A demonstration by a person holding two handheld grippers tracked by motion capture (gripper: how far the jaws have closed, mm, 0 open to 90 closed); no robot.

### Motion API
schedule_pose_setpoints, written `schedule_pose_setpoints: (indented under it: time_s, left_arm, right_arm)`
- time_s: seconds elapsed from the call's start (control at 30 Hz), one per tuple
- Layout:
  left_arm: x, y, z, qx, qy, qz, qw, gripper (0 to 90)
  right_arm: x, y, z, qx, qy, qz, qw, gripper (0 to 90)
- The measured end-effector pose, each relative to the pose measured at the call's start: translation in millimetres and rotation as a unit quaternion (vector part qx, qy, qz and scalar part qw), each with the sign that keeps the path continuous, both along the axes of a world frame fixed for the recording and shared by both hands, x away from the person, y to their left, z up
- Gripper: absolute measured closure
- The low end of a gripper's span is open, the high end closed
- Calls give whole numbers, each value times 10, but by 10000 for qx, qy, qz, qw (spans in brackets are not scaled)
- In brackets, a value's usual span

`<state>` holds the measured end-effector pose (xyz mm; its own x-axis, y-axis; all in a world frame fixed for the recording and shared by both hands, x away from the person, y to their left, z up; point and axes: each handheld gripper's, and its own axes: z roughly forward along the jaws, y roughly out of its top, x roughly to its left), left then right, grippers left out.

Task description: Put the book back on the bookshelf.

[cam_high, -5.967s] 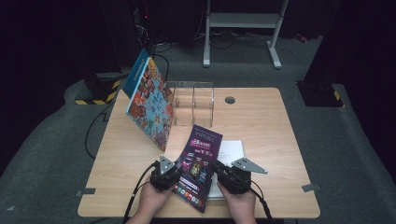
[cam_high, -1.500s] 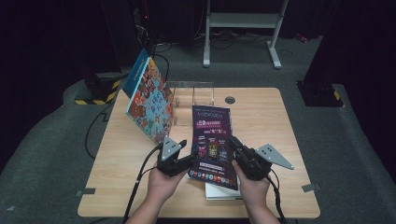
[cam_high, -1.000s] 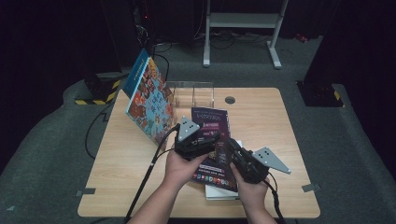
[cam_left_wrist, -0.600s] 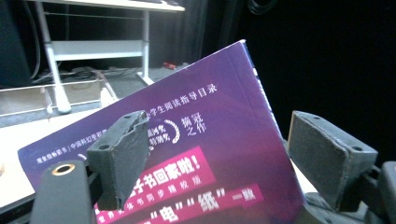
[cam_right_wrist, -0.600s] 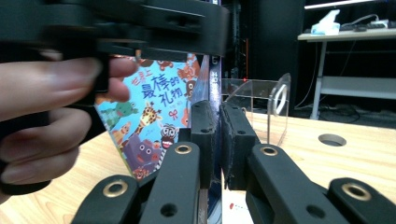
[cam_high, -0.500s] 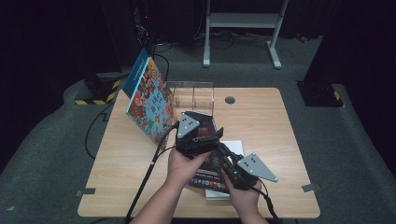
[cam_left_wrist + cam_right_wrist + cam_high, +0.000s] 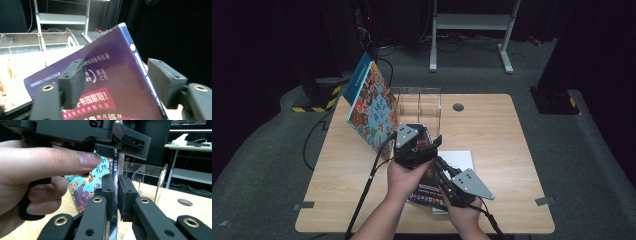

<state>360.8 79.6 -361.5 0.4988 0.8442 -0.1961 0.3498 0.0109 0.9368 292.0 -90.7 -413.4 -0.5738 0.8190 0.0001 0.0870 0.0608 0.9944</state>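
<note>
My right gripper (image 7: 115, 195) is clamped on the purple book (image 7: 112, 82), held tilted above the desk (image 7: 512, 150). Left gripper (image 7: 117, 82) gapes round its top edge, not biting. Rack (image 7: 419, 102) lies just ahead, w/ book's long axis pointing that way.

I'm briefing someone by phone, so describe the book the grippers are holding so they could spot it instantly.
On the wooden table, in front of the clear acrylic rack, both hands meet at one book. The purple book has a dark violet cover with white and red print, unlike the colourful cartoon-animal picture book leaning at the left.
</note>
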Motion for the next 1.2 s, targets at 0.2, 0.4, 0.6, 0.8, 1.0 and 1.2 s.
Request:
schedule_pose_setpoints:
  time_s: [0.2, 0.4, 0.6, 0.8, 1.0, 1.2]
  left_arm:
    - [7, 11, -25, 70, 74, 21, 9999, 419]
    - [-5, 0, -32, 215, 44, 94, 9997, 459]
    - [-37, -62, -38, 359, -89, 224, 9991, 518]
    - [-44, -90, -41, 382, -46, 241, 9990, 576]
    - [-54, -107, -28, 341, -13, 219, 9992, 661]
    - [-96, -140, -5, 238, -108, 61, 9996, 795]
  right_arm:
    - [1, 28, -58, -30, 54, 23, 10000, 839]
    - [-5, 60, -71, -112, 30, 19, 9999, 835]
    - [0, 67, -80, -112, 67, 33, 9999, 830]
    - [-10, 70, -99, -176, 48, 13, 9998, 824]
    - [-10, 85, -121, -246, -36, 65, 9997, 802]
    - [-31, 99, -141, -186, -120, 251, 9994, 813]
